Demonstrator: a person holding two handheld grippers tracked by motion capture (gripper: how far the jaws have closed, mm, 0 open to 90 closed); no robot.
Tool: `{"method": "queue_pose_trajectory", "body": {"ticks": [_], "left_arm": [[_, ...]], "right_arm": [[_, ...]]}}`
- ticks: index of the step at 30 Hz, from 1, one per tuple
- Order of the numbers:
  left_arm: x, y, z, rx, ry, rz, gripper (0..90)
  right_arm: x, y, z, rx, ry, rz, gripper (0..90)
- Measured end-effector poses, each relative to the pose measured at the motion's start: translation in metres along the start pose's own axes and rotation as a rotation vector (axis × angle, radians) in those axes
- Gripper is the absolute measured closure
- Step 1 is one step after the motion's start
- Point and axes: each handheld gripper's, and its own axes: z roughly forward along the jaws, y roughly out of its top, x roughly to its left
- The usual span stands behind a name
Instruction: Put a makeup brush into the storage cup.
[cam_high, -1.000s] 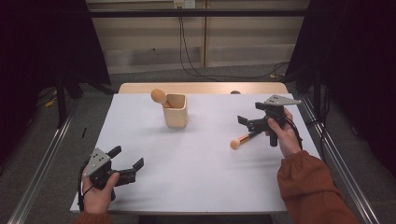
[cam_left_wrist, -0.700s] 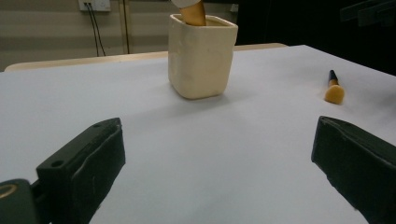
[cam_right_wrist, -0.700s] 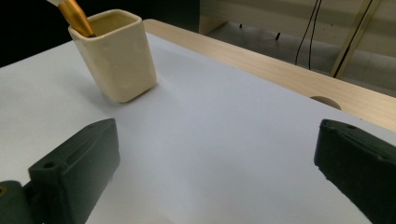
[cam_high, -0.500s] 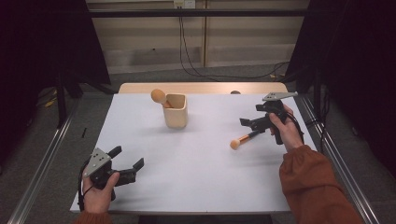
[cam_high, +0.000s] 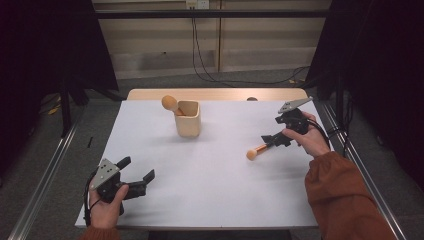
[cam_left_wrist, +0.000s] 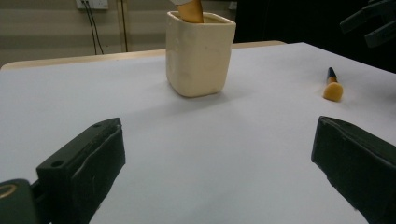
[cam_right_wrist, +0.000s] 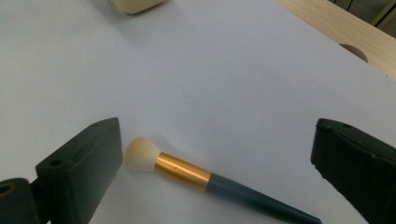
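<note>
- Two grippers: left gripper (cam_high: 135, 181) low at the near edge with jaws wide apart, right gripper (cam_high: 274, 139) with jaws spread to either side of the loose brush.
- Two hands, one on each gripper: left hand (cam_high: 106, 207), right hand (cam_high: 311, 137).
- Two brushes: one brush (cam_high: 260, 149) lying flat between the right gripper's jaws, one second brush (cam_high: 171, 104) standing in the cup, well apart from both grippers.
- One cup (cam_high: 188, 119), cream-coloured, ahead of the left gripper.
- One table (cam_high: 215, 185), white-topped, under both grippers.
</note>
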Motion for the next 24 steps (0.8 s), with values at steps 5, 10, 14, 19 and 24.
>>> {"method": "queue_pose_trajectory", "body": {"ticks": [5,10,14,19,24], "left_arm": [[0.0,0.0,0.0,-0.002,0.0,-0.005,2.8],[0.0,0.0,0.0,0.001,-0.001,0.002,2.8],[0.0,0.0,0.0,0.004,-0.001,0.001,2.9],[0.0,0.0,0.001,0.003,-0.004,-0.002,2.9],[0.001,-0.001,0.0,0.003,-0.002,-0.006,2.8]], "right_arm": [[-0.001,0.001,0.002,0.048,-0.009,-0.041,5.6],[-0.006,0.001,0.001,0.107,0.0,-0.076,5.1],[-0.008,0.002,0.002,0.156,0.009,-0.107,3.8],[-0.01,0.005,0.005,0.215,0.005,-0.177,4.1],[-0.012,0.006,0.01,0.284,0.028,-0.217,5.4]]}}
